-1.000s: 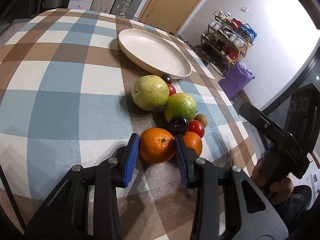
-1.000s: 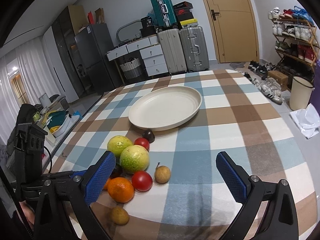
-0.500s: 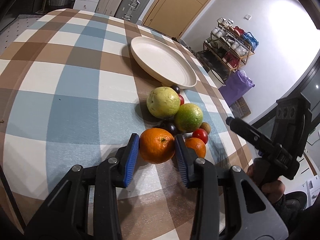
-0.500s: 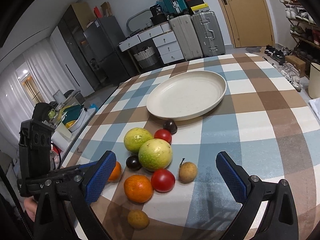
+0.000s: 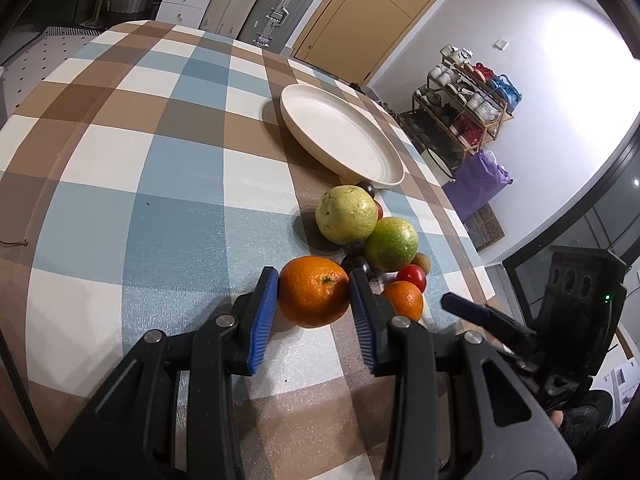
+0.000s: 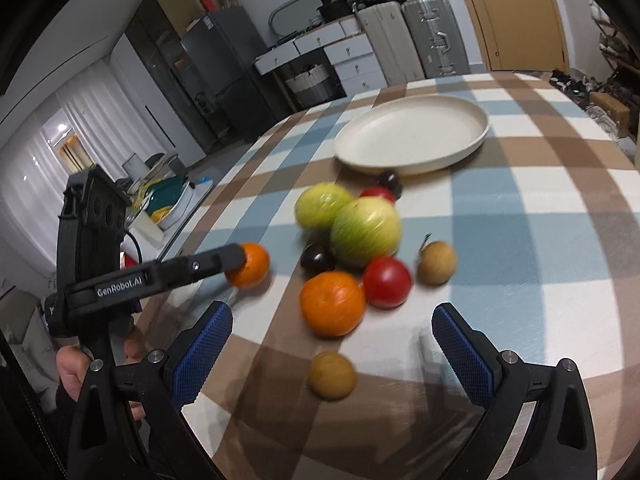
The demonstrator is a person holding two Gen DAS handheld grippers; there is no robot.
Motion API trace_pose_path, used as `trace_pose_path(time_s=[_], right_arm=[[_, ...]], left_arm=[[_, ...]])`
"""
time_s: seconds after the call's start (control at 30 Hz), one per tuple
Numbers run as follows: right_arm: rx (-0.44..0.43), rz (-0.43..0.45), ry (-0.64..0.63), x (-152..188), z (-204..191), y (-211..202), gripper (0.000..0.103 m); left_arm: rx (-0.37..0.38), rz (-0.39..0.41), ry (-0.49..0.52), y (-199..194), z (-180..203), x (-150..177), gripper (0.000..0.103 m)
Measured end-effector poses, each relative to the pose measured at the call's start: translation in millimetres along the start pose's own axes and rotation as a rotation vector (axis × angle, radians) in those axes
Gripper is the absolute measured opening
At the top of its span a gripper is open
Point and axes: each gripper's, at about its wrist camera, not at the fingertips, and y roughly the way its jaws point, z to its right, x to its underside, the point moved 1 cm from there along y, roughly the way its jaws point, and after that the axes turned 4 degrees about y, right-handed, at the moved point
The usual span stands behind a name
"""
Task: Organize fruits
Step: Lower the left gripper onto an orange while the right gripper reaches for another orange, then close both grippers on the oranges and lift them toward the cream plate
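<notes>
My left gripper [image 5: 314, 300] is shut on an orange [image 5: 314, 297] and holds it just above the checked tablecloth; the orange also shows in the right wrist view [image 6: 250, 265]. Beyond it lie two green guavas [image 5: 346, 214] [image 5: 391, 244], a dark plum [image 5: 357, 265], a red tomato [image 5: 412, 277] and a second orange [image 5: 404, 300]. A cream plate [image 5: 340, 136] stands empty further back. My right gripper [image 6: 332, 344] is open and empty, hovering near the second orange [image 6: 333, 303] and a small brown fruit [image 6: 332, 375].
Another brown fruit [image 6: 437, 262] and a second tomato [image 6: 378, 193] lie in the pile. The table edge runs close on the right in the left wrist view. Suitcases [image 6: 434, 42], drawers and a door stand behind the table.
My left gripper has lifted the orange and drawn it back from the pile. My right gripper has moved in closer to the fruit pile, still open.
</notes>
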Motion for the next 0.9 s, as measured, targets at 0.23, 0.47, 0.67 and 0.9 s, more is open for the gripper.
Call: trace_pose_path(time_s=[0.23,0.47,0.67,0.9], right_arm=[[0.0,-0.048,0.031,-1,-6,17,0.101],[-0.004,-0.091,0.055,-4,-9,29,0.089],[0.052,-0.091,0.052,-5,-14,36,0.087],[0.09,-0.07,0.082,-7,-8,38,0.06]], left_arm=[[0.016,0.008,0.013,-3,1,0,0.033],[0.038,0.001,-0.002,-1,-4,0,0.033],[0.035,-0.017,-0.003,4,-6,0,0.033],[0.032,-0.022,0.01,7,-4,-2,0.033]])
